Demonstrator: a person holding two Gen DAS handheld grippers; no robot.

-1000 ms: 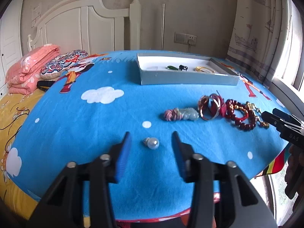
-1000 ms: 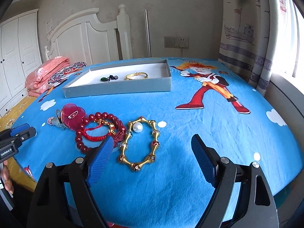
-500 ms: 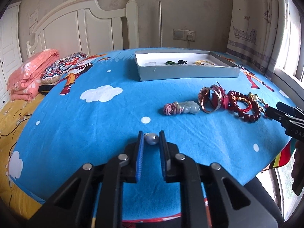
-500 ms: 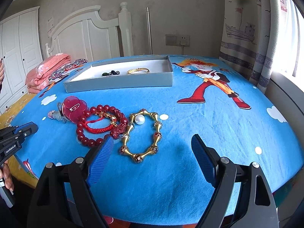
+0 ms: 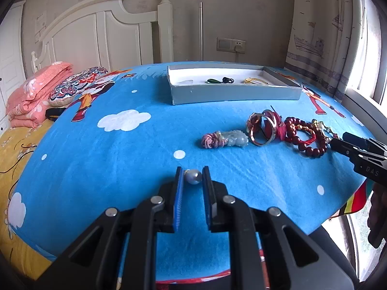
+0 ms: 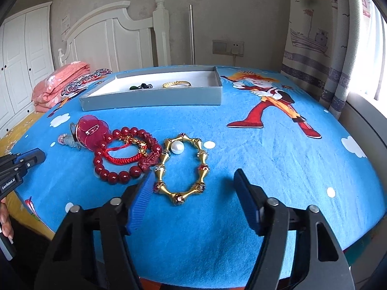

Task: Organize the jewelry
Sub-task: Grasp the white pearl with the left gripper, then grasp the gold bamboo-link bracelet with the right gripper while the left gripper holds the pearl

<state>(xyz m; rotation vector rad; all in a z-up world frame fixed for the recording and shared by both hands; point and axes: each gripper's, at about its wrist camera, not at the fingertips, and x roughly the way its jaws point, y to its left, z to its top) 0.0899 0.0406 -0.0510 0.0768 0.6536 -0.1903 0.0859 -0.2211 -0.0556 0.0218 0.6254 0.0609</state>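
My left gripper (image 5: 192, 174) is shut on a grey pearl pendant (image 5: 193, 177) and holds it just above the blue cloth. Ahead lie a pink-and-jade charm (image 5: 225, 139), a gold ring with a red piece (image 5: 262, 128) and a red bead bracelet (image 5: 304, 134). My right gripper (image 6: 193, 188) is open and empty, low over a gold bead bracelet (image 6: 183, 166) with a white pearl (image 6: 177, 148) inside it. The red bead bracelet (image 6: 125, 154) lies to its left. The grey jewelry tray (image 5: 232, 94) stands at the back; it also shows in the right wrist view (image 6: 154, 100).
The tray holds a green pendant (image 5: 212, 81) and a gold bangle (image 5: 255, 81). Folded pink bedding (image 5: 33, 94) and a patterned cushion (image 5: 77, 85) lie at the left. The table's front edge is close under both grippers. A curtain (image 6: 314, 43) hangs at the right.
My left gripper closed on the grey pearl pendant and has lifted it slightly. My right gripper stayed open and moved a little closer over the gold bracelet.
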